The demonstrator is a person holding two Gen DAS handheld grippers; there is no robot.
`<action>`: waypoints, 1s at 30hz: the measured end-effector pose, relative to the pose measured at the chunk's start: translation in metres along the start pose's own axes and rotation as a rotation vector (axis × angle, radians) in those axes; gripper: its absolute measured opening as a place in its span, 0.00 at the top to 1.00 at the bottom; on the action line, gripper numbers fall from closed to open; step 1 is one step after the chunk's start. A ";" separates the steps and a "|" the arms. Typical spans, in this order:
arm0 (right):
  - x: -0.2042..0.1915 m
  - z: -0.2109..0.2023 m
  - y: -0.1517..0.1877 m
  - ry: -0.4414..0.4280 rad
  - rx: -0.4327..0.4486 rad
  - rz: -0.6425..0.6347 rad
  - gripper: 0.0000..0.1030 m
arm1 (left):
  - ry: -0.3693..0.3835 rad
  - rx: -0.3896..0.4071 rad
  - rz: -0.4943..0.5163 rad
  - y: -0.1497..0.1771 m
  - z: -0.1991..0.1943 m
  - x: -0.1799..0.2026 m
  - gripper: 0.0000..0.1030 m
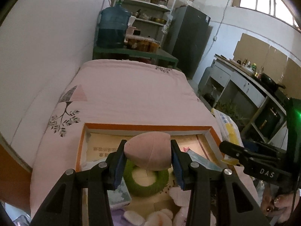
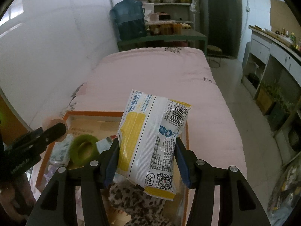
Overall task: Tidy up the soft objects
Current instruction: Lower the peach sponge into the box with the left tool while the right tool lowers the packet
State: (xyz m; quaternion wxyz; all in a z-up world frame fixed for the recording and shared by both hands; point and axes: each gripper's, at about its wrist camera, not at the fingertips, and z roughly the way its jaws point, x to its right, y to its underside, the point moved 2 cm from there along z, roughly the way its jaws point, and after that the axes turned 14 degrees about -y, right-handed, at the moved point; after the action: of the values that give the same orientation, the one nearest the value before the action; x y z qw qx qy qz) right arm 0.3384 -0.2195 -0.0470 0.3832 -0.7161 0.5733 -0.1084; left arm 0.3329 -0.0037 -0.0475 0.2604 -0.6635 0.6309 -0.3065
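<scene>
Left gripper (image 1: 148, 157) clamped on a pink egg-shaped plush (image 1: 149, 152) at lower centre above the orange-rimmed box (image 1: 148, 127), right gripper (image 2: 147, 158) pinching a yellow-white packet (image 2: 150, 141) mid-frame, green ring (image 1: 146, 185) inside the box

- The left tool (image 1: 148, 159) is matte black, with two wide triangular arms that narrow toward the far end
- Round silver screw heads sit at its arm joints, and triangular cut-outs open each arm near the camera
- Its fingers (image 1: 118, 166) carry ribbed blue pads on their inner faces
- The right tool (image 2: 147, 159) has the same black frame, silver screws and blue pads
- From the left camera, the right tool's side bears white letters "DAS", with a green light glowing on the black body at far right
- A thin dark cable hangs beside the hand (image 1: 278, 203) gripping it, whose fingernails look decorated
</scene>
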 end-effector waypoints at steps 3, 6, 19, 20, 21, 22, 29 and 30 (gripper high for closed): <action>0.005 0.008 -0.001 -0.002 -0.014 0.009 0.45 | 0.000 -0.011 0.010 0.001 0.006 0.003 0.57; 0.011 0.017 -0.003 0.000 -0.031 0.015 0.45 | -0.003 -0.026 0.022 0.003 0.013 0.005 0.57; 0.023 0.047 0.001 -0.013 -0.105 0.031 0.45 | 0.035 -0.137 0.008 0.008 0.040 0.009 0.57; 0.023 0.049 0.001 -0.014 -0.108 0.032 0.45 | 0.038 -0.149 0.005 0.008 0.043 0.009 0.57; 0.024 0.050 0.001 -0.015 -0.111 0.032 0.45 | 0.039 -0.162 0.004 0.009 0.045 0.009 0.57; 0.024 0.052 0.001 -0.015 -0.115 0.033 0.45 | 0.042 -0.171 0.003 0.010 0.047 0.009 0.57; 0.028 0.063 0.006 -0.017 -0.146 0.042 0.45 | 0.050 -0.194 -0.008 0.011 0.055 0.007 0.56; 0.028 0.064 0.006 -0.016 -0.148 0.042 0.45 | 0.054 -0.197 -0.013 0.011 0.055 0.006 0.56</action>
State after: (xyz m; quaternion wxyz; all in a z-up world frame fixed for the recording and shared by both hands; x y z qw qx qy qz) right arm 0.3812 -0.2181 -0.1027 0.3361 -0.7309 0.5917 -0.0520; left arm 0.3663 -0.0129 -0.0921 0.1749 -0.6813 0.6605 -0.2626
